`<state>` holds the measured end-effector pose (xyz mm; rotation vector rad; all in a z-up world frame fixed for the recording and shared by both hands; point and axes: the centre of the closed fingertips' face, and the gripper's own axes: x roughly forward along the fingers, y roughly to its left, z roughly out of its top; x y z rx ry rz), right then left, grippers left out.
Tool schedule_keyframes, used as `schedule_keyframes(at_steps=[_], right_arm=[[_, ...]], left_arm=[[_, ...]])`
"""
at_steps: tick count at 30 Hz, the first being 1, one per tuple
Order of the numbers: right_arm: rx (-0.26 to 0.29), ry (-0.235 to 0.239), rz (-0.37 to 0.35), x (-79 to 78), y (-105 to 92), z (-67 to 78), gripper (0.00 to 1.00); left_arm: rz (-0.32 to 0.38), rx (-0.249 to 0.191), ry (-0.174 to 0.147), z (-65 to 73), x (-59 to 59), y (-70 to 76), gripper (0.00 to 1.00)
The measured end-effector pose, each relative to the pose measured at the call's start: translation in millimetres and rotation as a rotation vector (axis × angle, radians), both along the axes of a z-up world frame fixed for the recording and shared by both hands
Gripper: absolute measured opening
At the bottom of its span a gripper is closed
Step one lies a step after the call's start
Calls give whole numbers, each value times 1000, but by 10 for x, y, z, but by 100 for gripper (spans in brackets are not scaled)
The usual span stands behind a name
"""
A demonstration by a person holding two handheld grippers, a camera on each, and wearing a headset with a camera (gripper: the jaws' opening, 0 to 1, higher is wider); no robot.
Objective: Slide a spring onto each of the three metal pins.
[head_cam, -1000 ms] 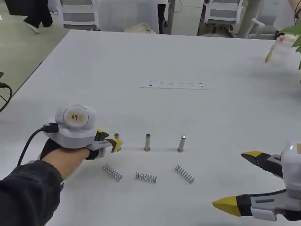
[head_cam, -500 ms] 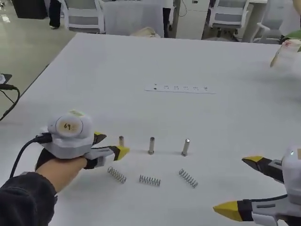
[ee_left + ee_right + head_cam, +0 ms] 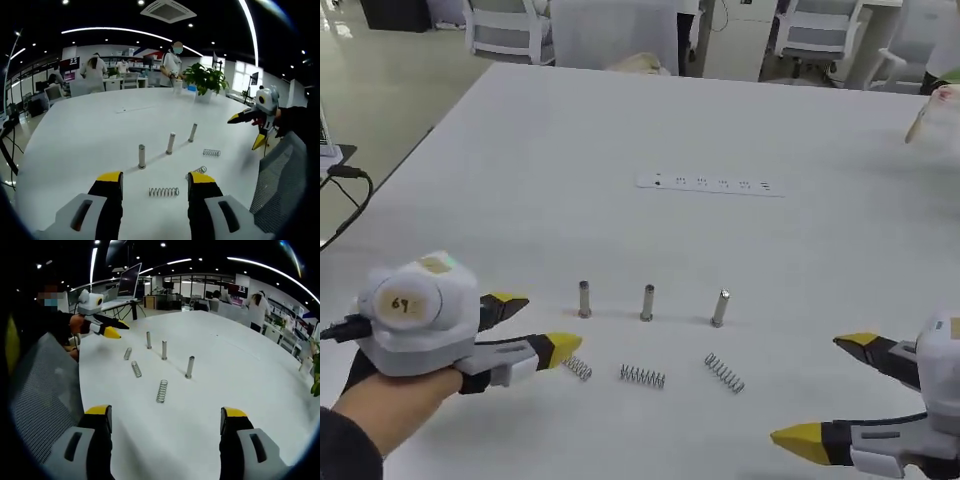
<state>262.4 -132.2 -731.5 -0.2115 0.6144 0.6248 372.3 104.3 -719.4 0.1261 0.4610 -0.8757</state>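
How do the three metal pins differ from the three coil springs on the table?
The short silver metal pins stand upright; the small coiled wire springs lie flat. The pins form the farther row, the springs the nearer one. Both sets count three; no spring is on a pin.

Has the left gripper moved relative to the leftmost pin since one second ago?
Yes. The left gripper has drawn back leftward, away from the leftmost pin.
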Motion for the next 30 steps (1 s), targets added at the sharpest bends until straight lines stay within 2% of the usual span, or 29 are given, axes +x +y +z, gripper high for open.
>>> schedule_keyframes(at_steps=[1, 6, 11, 17, 22, 30], right_arm=[[-2, 2, 2, -1, 3, -4, 88], [-5, 4, 6, 16, 23, -5, 88], [-9, 5, 14, 36, 52, -8, 88], [-13, 11, 26, 46, 97, -18, 87], [-16, 15, 37, 69, 135, -22, 87], [-24, 20, 55, 107, 201, -37, 85]], left_arm=[[-7, -13, 0, 13, -58, 8, 48], [-27, -27, -6, 31, -231, 55, 49], [-41, -18, -11, -2, -377, 78, 50], [-33, -40, -11, 4, -429, 143, 53], [-28, -63, -19, 37, -480, 165, 61], [-37, -76, -35, 73, -548, 163, 72]])
